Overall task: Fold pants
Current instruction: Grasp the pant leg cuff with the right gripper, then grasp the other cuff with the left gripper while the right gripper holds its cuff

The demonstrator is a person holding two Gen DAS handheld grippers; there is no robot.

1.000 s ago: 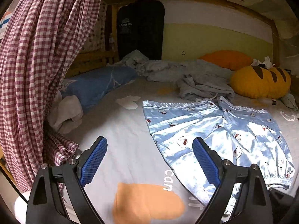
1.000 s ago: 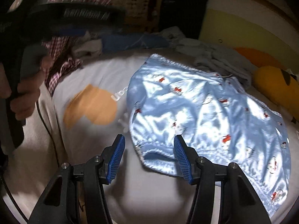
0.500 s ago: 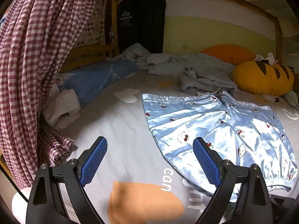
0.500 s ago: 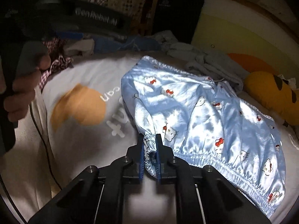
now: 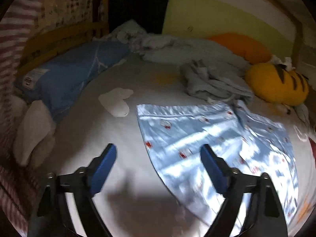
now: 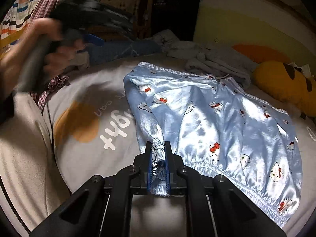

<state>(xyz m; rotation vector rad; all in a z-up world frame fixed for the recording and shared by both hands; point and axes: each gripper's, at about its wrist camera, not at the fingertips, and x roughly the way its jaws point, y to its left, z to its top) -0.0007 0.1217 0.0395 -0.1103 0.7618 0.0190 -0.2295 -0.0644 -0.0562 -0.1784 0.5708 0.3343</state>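
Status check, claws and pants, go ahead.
Right claw shut on pants cuff. Left claw closing, nothing between its fingers, above sheet beside pants. Nothing in the way.

The grey bedsheet carries white printed lettering beside an orange patch, seen upside down from the right wrist view: the larger word ends in "ight" (its first letter lies under the pants), and above it a smaller line includes "can". A small pale logo sits on the dark bag against the wall, too small to read.
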